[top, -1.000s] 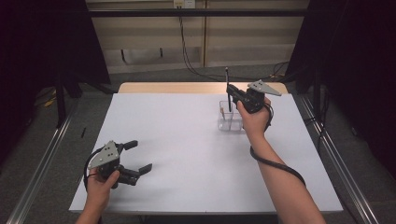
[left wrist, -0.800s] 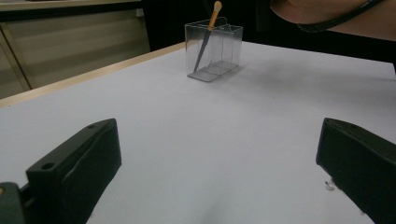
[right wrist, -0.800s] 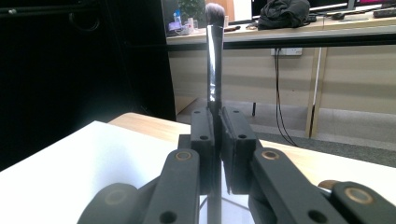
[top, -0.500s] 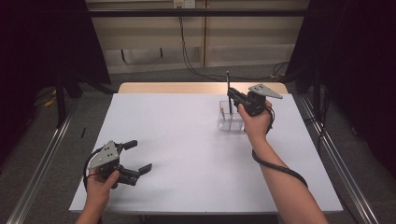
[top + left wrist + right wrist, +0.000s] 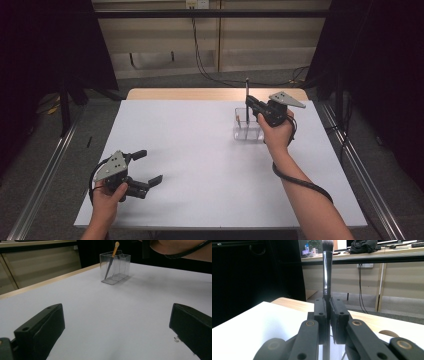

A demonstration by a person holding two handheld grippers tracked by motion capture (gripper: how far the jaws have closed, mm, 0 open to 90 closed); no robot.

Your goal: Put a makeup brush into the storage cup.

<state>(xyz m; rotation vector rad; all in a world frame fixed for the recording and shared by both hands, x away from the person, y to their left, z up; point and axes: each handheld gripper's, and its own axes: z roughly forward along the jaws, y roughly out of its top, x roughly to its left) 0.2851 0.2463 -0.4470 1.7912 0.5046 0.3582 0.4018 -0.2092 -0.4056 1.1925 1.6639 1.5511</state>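
Right gripper [image 5: 248, 103]: upper right of centre in the high view, jaws clamped together on the handle of a makeup brush [image 5: 327, 267]. In the right gripper view, brush held upright between the pads, bristle head at the top centre of the frame, silver ferrule just above the jaw tips. In the high view, brush [image 5: 247, 100] standing vertical directly above the clear organiser box [image 5: 248, 131], lower end at or just inside the rear compartment; exact depth of insertion impossible to tell.

Progress, judged from the layout: one orange-tipped stick [image 5: 112, 258] already leaning inside the clear organiser box [image 5: 115, 267], upper centre of the left gripper view. Brush gripped and aligned over the box, not yet released. Remaining: lower fully, open the jaws, withdraw clear of the box rim.

Pose, right: forearm entering from the lower right of the high view, running up and leftward to the box; wrist raised, gripper roughly level and pointing left, grey three-cornered plate uppermost, cable looped round the forearm.

Left gripper [image 5: 150, 167]: lower left of the high view, jaws spread wide apart, nothing between them, held low over the white table [image 5: 190, 150], well apart from the box. Hand grasping the body from below, jaws pointing toward the right of the frame.
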